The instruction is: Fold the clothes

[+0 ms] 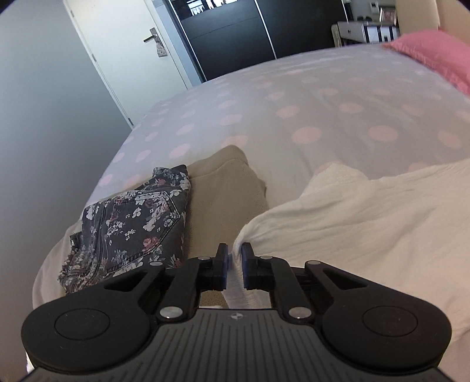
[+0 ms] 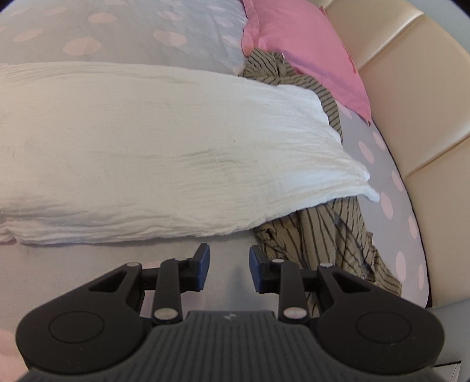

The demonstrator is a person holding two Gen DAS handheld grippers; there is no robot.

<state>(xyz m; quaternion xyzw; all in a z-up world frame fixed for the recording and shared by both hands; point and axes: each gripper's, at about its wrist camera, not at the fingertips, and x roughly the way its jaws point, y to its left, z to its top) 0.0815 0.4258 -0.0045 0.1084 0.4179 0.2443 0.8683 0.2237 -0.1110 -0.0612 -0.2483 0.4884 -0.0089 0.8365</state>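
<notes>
left tool (image 1: 234, 266): pinching the white garment's (image 1: 367, 223) corner
floral jeans (image 1: 138, 223): folded, left, on beige cloth (image 1: 226, 194)
right tool (image 2: 229, 266): spread, nothing in it
striped shirt (image 2: 329, 235): crumpled, partly under the white one
bed (image 1: 293, 102): polka-dot cover, pink pillow (image 2: 302, 50)

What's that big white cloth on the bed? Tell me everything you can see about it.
The white garment looks like a crinkled, gauzy cotton piece, folded into a long band lying flat across the polka-dot bedspread. Its surface shows fine ribbed wrinkles. Its right end overlaps a striped olive garment. At its other end, the left gripper is pinching a corner of it. The right gripper is open, just short of its near edge, not touching.
</notes>
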